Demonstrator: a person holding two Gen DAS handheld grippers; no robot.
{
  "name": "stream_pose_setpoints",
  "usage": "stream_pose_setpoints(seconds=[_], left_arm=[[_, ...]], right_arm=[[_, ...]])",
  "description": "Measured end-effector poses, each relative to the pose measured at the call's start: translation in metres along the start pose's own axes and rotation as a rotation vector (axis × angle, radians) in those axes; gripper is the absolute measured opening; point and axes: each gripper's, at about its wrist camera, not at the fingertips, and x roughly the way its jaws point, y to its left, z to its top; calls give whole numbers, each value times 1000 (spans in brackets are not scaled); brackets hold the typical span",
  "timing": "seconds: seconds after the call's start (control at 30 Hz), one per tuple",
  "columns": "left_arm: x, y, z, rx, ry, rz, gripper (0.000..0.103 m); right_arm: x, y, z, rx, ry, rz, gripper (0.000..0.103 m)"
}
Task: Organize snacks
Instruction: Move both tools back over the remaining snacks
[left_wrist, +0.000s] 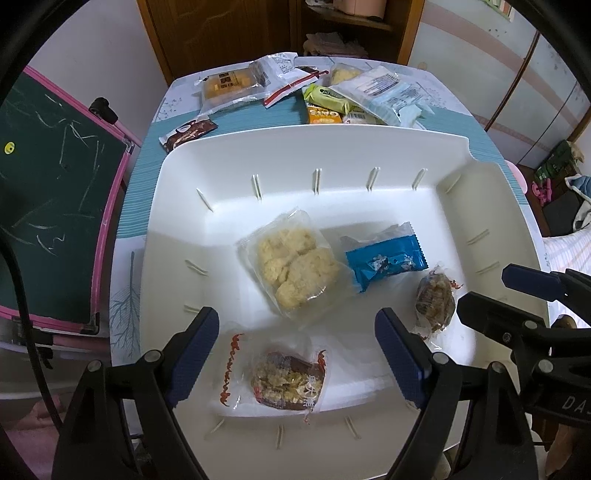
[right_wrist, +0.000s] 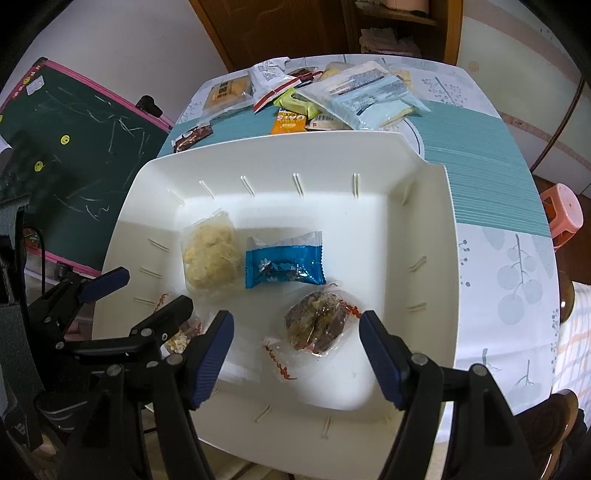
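Inside the white bin (left_wrist: 458, 206), four snacks are lying sorted; both tools, left tool (left_wrist: 297, 358) and right tool (right_wrist: 297, 354), are hovering apart and empty, while unsorted packets (left_wrist: 295, 88) are waiting beyond its far rim.

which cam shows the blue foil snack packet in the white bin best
The right wrist view: the blue foil snack packet lies near centre in the white plastic bin, unobstructed and nearly square-on. The left wrist view also shows it whole, but skewed and further toward the right.
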Motion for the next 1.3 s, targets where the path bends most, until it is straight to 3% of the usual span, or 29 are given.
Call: stream_pose_setpoints(seconds=[0.13, 0.3, 0.57, 0.73, 0.87, 1.1, 1.3], left_arm=[[0, 1, 3, 9, -10, -5, 86], [-12, 5, 19, 5, -79, -20, 86], [-45, 9, 66, 20, -183, -55, 86], [-74, 3, 106, 96, -310, 20, 86], [-80, 4, 141, 110, -363, 58, 87], [-44, 2, 213, 131, -313, 80, 87], [5, -11, 246, 213, -263, 72, 87]], right_arm=[[2, -1, 3, 2, 1, 1, 71], [-2, -3, 12, 3, -24, -20, 71], [-31, -7, 49, 12, -125, -27, 71], [-58, -21, 93, 43, -201, -32, 71], [-65, -41, 133, 99, -221, -41, 75], [-35, -82, 197, 225, -192, -20, 85], [19, -111, 225, 341, -120, 22, 94]])
